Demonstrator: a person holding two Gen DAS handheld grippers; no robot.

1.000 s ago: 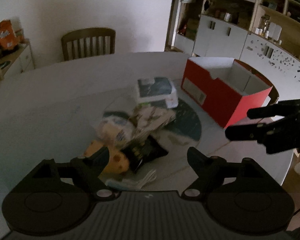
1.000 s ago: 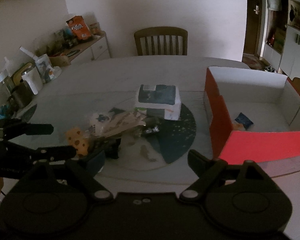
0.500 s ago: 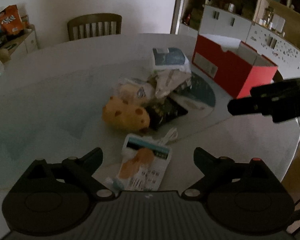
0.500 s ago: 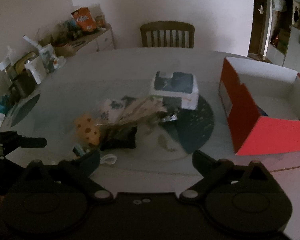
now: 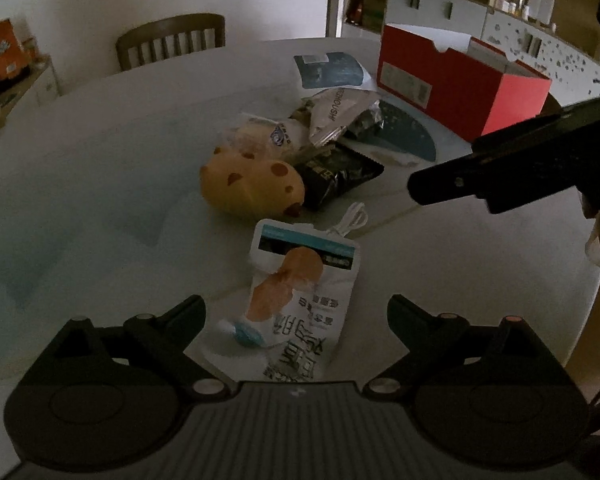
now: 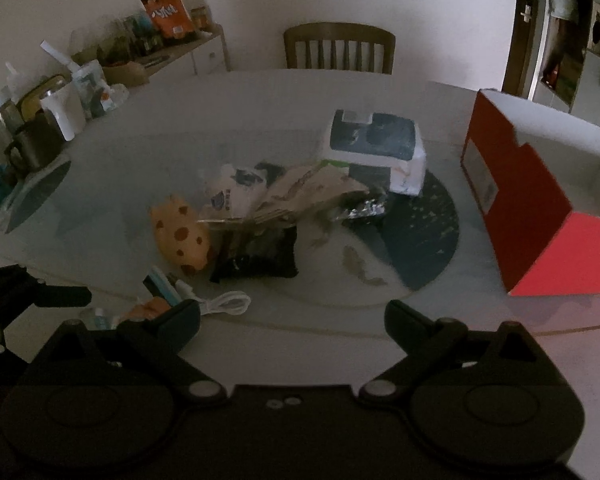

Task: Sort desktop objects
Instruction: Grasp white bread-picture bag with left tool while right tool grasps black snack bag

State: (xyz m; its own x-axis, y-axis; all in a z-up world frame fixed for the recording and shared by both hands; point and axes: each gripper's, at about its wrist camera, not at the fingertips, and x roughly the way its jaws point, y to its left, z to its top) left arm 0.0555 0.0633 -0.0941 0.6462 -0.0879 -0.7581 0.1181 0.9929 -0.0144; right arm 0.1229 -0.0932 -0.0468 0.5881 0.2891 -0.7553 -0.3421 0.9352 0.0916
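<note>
Both tongs stand released, jaws wide, nothing pressed between them; the left gripper (image 5: 296, 312) hangs over the white snack pouch (image 5: 300, 300), which lies flat on the table (image 5: 100, 160) between its two fingers but apart from both; the right gripper (image 6: 292, 312) hovers over bare tabletop, with the coiled white cable (image 6: 224, 304) just ahead of its left finger. Beyond the left tongs sits the heap: the spotted yellow plush (image 5: 252, 188), the black packet (image 5: 336, 176) touching it, a crumpled silver bag (image 5: 340, 112) leaning on top, and a wrapped tissue pack (image 5: 332, 70) farther off; the red box (image 6: 532, 208), open-topped and seemingly the place for sorted things, stands well off to the right of both tongs. The likely next step is closing on the pouch, and the risks lie there: the pouch is thin and flat, so fingers may skid over it or pinch only a corner and let it droop and slip on the way across; the cable loop lies close beside the pouch's far edge and could snag and drag along; the right tongs cross near the left one's path toward the box, so a careless swing could knock them together or sweep the loosely stacked bags off the heap.
</note>
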